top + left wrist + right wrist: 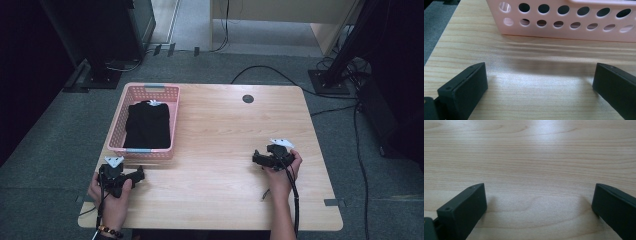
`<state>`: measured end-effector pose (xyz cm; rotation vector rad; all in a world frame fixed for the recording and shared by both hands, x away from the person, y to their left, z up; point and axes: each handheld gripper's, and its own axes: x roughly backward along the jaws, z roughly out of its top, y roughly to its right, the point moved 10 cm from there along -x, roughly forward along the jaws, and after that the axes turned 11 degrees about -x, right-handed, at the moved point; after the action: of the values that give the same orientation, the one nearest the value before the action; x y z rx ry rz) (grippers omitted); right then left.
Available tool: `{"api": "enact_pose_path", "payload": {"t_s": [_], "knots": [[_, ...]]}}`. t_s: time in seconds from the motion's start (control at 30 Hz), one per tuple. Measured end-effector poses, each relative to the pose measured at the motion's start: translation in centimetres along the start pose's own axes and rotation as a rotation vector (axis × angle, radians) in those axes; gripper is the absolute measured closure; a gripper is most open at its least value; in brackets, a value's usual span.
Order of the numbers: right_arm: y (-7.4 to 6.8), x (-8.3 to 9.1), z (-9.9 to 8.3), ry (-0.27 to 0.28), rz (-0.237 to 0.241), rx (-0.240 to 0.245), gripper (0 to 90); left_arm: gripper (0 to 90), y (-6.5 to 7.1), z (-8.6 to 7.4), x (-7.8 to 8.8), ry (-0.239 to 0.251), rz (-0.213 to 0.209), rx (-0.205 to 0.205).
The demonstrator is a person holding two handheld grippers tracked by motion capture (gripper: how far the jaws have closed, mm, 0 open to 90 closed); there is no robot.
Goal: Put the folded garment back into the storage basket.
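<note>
**Both grippers idle at near edge; garment sits in basket, snag risk ahead**

Near edge of table [225, 150]: left gripper [131, 176] rests low on the wood at the near-left corner, jaws spread wide, nothing between them. Its own view looks straight at the perforated near wall of the pink basket [564, 22], which stands just beyond. Right gripper [260, 159] is held at near right, well apart from the basket, jaws likewise wide and empty over bare wood.

Farther in: the basket [120, 125] stands at the left side of the table. A folded black garment [147, 125] lies flat inside, a small white tag showing at its far end.

Risks, as judged from here:
- A low approach by the left gripper could butt the basket wall and shove the light basket away.
- Jaw tips might catch a wall hole or the rim.
- Pinching only the top layer would let the fold fall open on lifting.
- Dark cloth hides fold edges, so grasp depth is hard to gauge.
</note>
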<state>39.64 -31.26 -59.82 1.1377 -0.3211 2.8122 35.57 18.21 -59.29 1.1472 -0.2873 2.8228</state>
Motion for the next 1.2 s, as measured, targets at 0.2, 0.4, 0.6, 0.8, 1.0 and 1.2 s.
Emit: {"api": "enact_pose_path", "payload": {"t_s": [0.2, 0.4, 0.6, 0.8, 1.0, 1.2], "knots": [[0.6, 0.2, -0.1, 0.001, -0.007, -0.012, 0.0, 0.0, 0.0, 0.0, 0.0, 0.0, 0.0, 0.0], [1.2, 0.4, -0.1, 0.002, -0.012, -0.014, 0.0, 0.0, 0.0, 0.0, 0.0, 0.0, 0.0, 0.0], [1.8, 0.6, -0.2, 0.004, -0.019, -0.02, 0.0, 0.0, 0.0, 0.0, 0.0, 0.0, 0.0, 0.0], [2.4, 0.8, -0.3, 0.006, -0.026, -0.028, 0.0, 0.0, 0.0, 0.0, 0.0, 0.0, 0.0, 0.0], [3.0, 1.0, -0.3, 0.006, -0.031, -0.031, 0.0, 0.0, 0.0, 0.0, 0.0, 0.0, 0.0, -0.001], [3.6, 1.2, -0.4, 0.009, -0.038, -0.038, 0.0, 0.0, 0.0, 0.0, 0.0, 0.0, 0.0, 0.0]]}}
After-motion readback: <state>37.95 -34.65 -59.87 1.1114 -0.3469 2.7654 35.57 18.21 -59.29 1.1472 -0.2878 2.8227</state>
